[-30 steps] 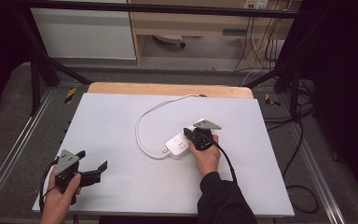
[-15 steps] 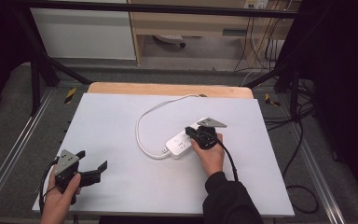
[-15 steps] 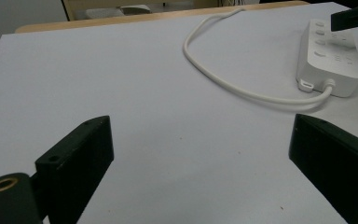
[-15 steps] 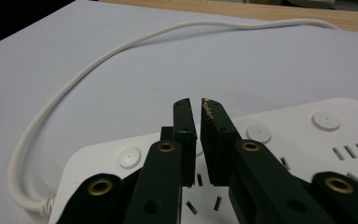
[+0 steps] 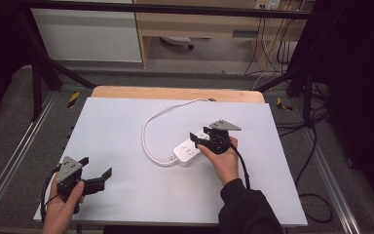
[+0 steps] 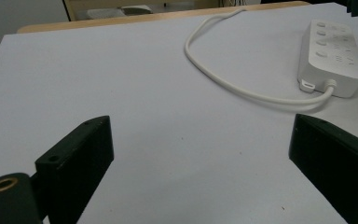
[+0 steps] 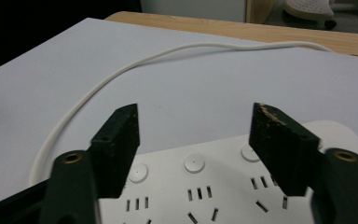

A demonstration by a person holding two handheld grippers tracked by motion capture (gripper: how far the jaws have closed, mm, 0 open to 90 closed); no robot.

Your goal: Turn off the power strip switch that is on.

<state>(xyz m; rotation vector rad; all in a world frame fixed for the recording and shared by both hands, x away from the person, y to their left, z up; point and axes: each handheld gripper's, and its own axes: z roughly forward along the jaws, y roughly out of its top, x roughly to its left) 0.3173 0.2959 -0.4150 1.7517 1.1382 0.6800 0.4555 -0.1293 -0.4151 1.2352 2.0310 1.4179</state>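
The white power strip (image 5: 190, 150) lies near the middle of the table (image 5: 126, 126), its cable (image 5: 151, 126) looping back toward the far edge. The right gripper (image 7: 193, 135) hovers over it with jaws spread wide, gripping nothing, so the grasp seems yet to come. The left gripper (image 5: 90, 175) waits well apart near the front-left corner, jaws wide too

White power strip (image 5: 189, 150), white cord (image 5: 148, 131) looping off it, dark slots and pale round buttons on its face. The table (image 5: 126, 122) is pale grey with a tan wooden edge behind. Both grippers are black, the right gripper (image 5: 198, 139) and the left gripper (image 5: 96, 171) each topped by a grey plate. Black sleeve (image 5: 246, 209) below.
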